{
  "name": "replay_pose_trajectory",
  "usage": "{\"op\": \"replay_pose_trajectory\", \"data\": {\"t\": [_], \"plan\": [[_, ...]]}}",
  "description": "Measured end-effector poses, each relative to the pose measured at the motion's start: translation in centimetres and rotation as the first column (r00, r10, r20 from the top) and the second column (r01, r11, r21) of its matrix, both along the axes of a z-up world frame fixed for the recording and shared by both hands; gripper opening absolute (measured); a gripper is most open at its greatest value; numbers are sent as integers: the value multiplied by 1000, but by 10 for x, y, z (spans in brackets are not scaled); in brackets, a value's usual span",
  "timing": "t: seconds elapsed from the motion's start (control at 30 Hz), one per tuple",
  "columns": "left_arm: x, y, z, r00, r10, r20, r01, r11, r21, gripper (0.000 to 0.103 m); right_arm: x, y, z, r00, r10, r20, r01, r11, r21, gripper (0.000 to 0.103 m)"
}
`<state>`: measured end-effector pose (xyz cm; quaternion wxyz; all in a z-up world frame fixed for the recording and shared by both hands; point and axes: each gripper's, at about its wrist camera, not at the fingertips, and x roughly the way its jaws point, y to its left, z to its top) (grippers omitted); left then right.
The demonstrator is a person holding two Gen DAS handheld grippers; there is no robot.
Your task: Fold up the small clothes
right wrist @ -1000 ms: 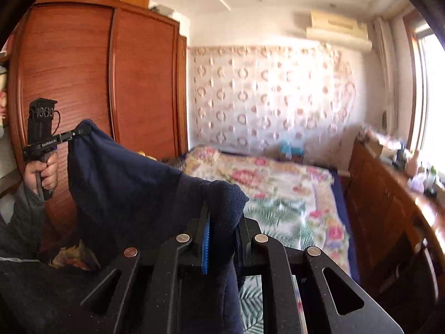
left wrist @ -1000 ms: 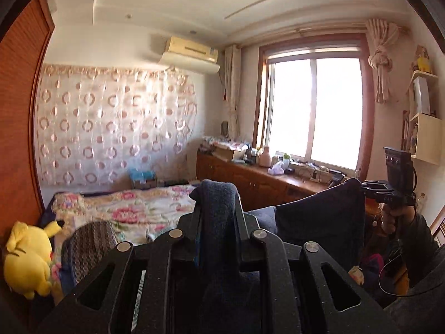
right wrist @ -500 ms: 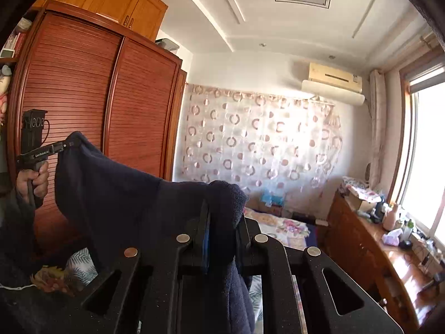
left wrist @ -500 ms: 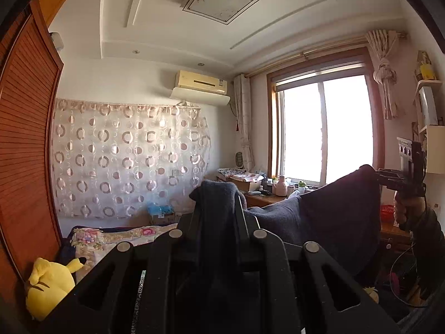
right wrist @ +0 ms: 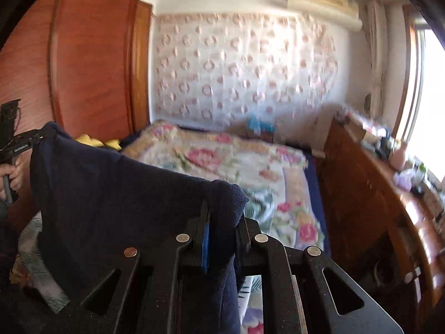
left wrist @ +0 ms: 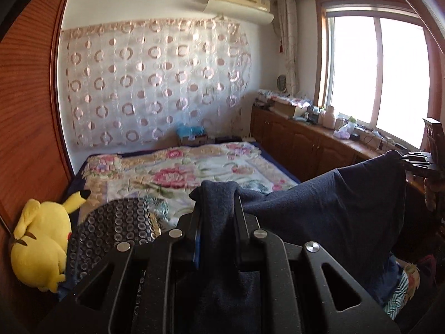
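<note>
A dark navy garment (left wrist: 333, 208) hangs stretched in the air between my two grippers, above the near end of the bed. My left gripper (left wrist: 218, 208) is shut on one top corner of it. My right gripper (right wrist: 222, 214) is shut on the other top corner, and the cloth (right wrist: 111, 194) spreads to the left in the right wrist view. The right gripper also shows at the far right of the left wrist view (left wrist: 417, 161). The left gripper shows at the far left of the right wrist view (right wrist: 25, 139). The garment's lower edge is hidden.
A bed with a floral cover (left wrist: 180, 172) lies ahead. A yellow plush toy (left wrist: 41, 239) and a patterned dark cloth (left wrist: 111, 228) sit at its left. A wooden wardrobe (right wrist: 91, 64) stands on the left and a cluttered wooden cabinet (left wrist: 319, 144) under the window.
Both grippers were tilted up toward the ceiling half a second ago and have come back down toward the bed, still holding the garment stretched between them.
</note>
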<state>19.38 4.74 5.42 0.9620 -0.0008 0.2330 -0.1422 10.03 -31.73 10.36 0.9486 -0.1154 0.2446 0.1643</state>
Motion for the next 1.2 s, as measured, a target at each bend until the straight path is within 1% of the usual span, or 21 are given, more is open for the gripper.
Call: {"op": "replay_pose_trajectory", "data": {"t": [0.07, 0.1, 0.17, 0.23, 0.27, 0.33, 0.37, 0.43, 0.53, 0.57, 0.7, 0.83, 0.87, 0.9, 0.93, 0.97, 1.03, 1.1, 1.17, 1.2], "plan": [[29, -5, -30, 998, 14, -57, -13, 1000, 27, 18, 31, 9, -28, 999, -29, -41, 28, 999, -24, 14], [38, -8, -36, 997, 24, -70, -21, 999, 43, 18, 43, 14, -37, 998, -41, -56, 39, 999, -29, 14], [50, -11, -43, 996, 35, -85, -30, 998, 53, 18, 63, 24, -49, 996, -52, -69, 50, 998, -33, 14], [60, -11, -41, 995, 38, -95, -33, 998, 53, 18, 76, 28, -58, 995, -63, -75, 61, 998, -33, 14], [66, -10, -44, 994, 41, -101, -36, 998, 54, 18, 81, 28, -56, 994, -71, -79, 69, 997, -29, 14], [73, -12, -41, 993, 43, -107, -38, 998, 53, 18, 92, 32, -55, 993, -78, -85, 76, 997, -21, 14], [76, -11, -42, 993, 43, -112, -38, 998, 48, 18, 107, 31, -49, 993, -78, -88, 76, 997, -18, 14], [82, -12, -44, 991, 42, -123, -37, 998, 41, 18, 109, 17, -44, 992, -73, -103, 72, 997, -14, 14], [91, -13, -47, 987, 41, -155, -34, 998, 51, 19, 124, 15, -45, 989, -70, -134, 68, 998, -16, 14], [95, -14, -48, 985, 38, -168, -29, 998, 57, 19, 133, 14, -47, 987, -70, -145, 68, 998, -18, 14], [103, -18, -51, 979, 24, -203, -9, 997, 72, 20, 145, 17, -55, 984, -60, -167, 58, 998, -12, 14], [109, -22, -57, 970, 21, -242, -3, 997, 77, 24, 164, 15, -68, 976, -70, -204, 75, 997, 15, 15], [110, -21, -59, 968, 27, -249, -8, 997, 80, 28, 166, 14, -69, 974, -78, -210, 84, 996, 19, 15], [110, -21, -61, 966, 34, -256, -13, 996, 85, 29, 167, 13, -72, 972, -86, -218, 93, 995, 23, 18], [109, -20, -61, 966, 34, -258, -12, 996, 86, 35, 167, 11, -72, 970, -95, -225, 103, 994, 27, 24], [106, -20, -61, 966, 27, -257, -7, 997, 77, 43, 166, 9, -73, 967, -100, -236, 111, 993, 35, 30], [104, -18, -62, 965, 22, -263, -3, 997, 72, 47, 160, 4, -72, 965, -106, -242, 121, 991, 50, 30], [99, -15, -62, 962, 23, -273, -2, 997, 77, 57, 151, 0, -70, 965, -107, -240, 124, 991, 55, 31], [92, -13, -64, 961, 11, -276, 8, 998, 66, 76, 140, -3, -69, 964, -115, -238, 131, 990, 51, 31], [88, -11, -65, 959, 5, -283, 13, 998, 63, 79, 134, -5, -67, 965, -117, -236, 133, 990, 51, 32]]}}
